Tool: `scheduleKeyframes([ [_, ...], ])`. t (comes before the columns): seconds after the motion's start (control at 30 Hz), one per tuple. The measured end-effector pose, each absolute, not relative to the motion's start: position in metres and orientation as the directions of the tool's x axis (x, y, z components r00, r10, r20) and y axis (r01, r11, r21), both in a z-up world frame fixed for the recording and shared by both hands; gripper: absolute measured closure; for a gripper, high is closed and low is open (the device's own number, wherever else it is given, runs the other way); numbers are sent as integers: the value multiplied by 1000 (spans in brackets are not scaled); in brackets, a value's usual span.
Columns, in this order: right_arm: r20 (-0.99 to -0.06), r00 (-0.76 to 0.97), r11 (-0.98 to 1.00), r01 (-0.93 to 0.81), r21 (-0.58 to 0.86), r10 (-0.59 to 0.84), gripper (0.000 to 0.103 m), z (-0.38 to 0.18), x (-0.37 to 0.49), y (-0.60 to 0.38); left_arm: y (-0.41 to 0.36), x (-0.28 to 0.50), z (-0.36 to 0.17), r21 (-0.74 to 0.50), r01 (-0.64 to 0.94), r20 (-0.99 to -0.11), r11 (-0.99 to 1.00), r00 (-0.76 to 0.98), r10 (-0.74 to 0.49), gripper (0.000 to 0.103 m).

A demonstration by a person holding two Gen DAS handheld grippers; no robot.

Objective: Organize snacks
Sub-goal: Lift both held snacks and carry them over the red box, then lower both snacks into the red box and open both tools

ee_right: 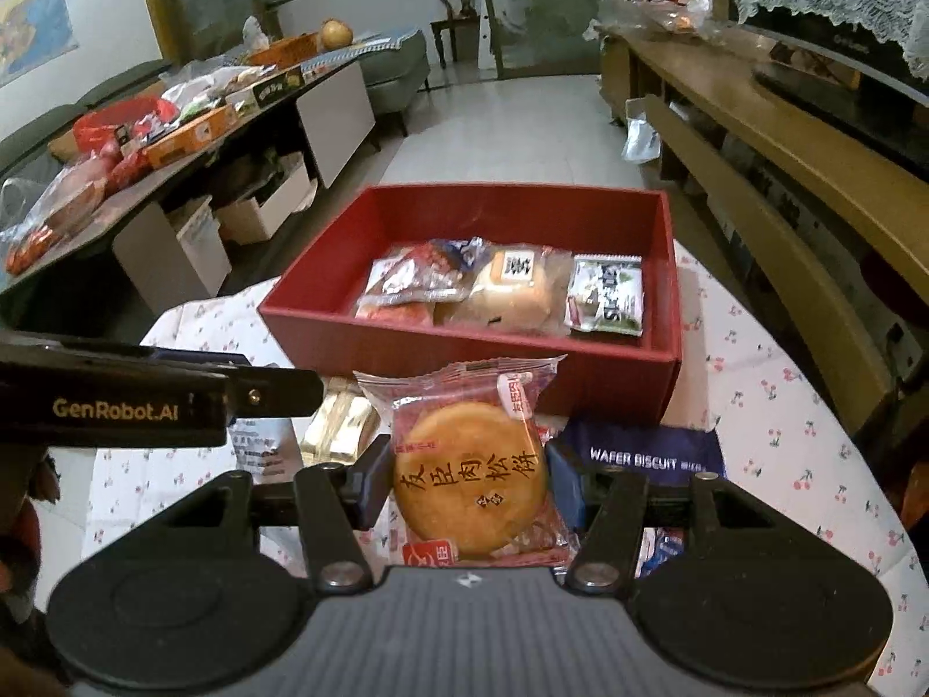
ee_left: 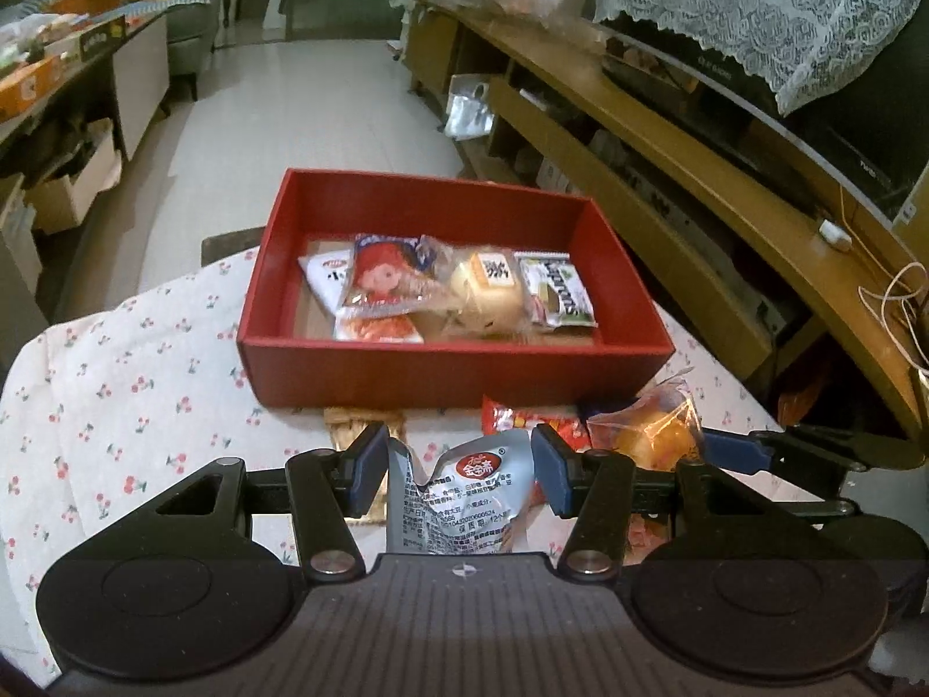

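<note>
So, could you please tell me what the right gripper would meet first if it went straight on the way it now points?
Most likely the near wall of the red rectangular cardboard box. The right gripper, shut on the clear-wrapped round golden pastry, points at it from low over the table; if it sits higher than it looks, it would pass over the wall.

Deep red box (ee_left: pixel 453 369) at centre frame, red inside and out. Under it, a white tablecloth (ee_left: pixel 133 383) dotted with small red cherries. In the box: a white packet (ee_left: pixel 328 281) at left, a pack printed with a red-haired doll in red (ee_left: pixel 386 284), a pale yellow bun (ee_left: pixel 488 296) under a black-and-white label, a green-and-white sachet (ee_left: pixel 557 290) at right. Lower centre, a silver pouch (ee_left: pixel 458 493) with a red round logo sits between blue pads (ee_left: pixel 368 473). In the right wrist view, a golden-brown cake in a clear, red-trimmed wrapper (ee_right: pixel 470 476) carries black characters; beside it, a navy wafer biscuit pack (ee_right: pixel 644 453) with white lettering.
</note>
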State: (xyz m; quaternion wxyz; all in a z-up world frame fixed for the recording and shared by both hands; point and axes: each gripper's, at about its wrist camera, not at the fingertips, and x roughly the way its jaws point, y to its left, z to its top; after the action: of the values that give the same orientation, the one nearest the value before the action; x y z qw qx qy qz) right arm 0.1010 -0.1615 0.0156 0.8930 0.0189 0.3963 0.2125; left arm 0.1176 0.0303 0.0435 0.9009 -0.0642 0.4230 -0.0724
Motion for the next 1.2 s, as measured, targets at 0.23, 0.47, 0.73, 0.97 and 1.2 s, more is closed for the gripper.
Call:
scheduleKeyframes([
  [0.23, -687, 611, 913, -350, 211, 393, 42, 20, 114, -160, 24, 129, 47, -170, 87, -745, 982, 641, -186, 42],
  [0.47, -670, 626, 913, -342, 224, 399, 42, 26, 124, -159, 20, 140, 53, -176, 91, -730, 980, 656, -192, 42],
  [0.73, -657, 641, 916, -318, 243, 397, 42, 31, 138, -165, 14, 157, 62, -181, 97, -714, 979, 671, -198, 42],
  [0.97, -638, 660, 918, -299, 262, 397, 42, 38, 159, -165, 8, 175, 69, -182, 105, -697, 978, 687, -204, 42],
  [1.2, -628, 672, 919, -285, 271, 393, 42, 40, 191, -158, 5, 200, 73, -170, 102, -678, 980, 710, -192, 42],
])
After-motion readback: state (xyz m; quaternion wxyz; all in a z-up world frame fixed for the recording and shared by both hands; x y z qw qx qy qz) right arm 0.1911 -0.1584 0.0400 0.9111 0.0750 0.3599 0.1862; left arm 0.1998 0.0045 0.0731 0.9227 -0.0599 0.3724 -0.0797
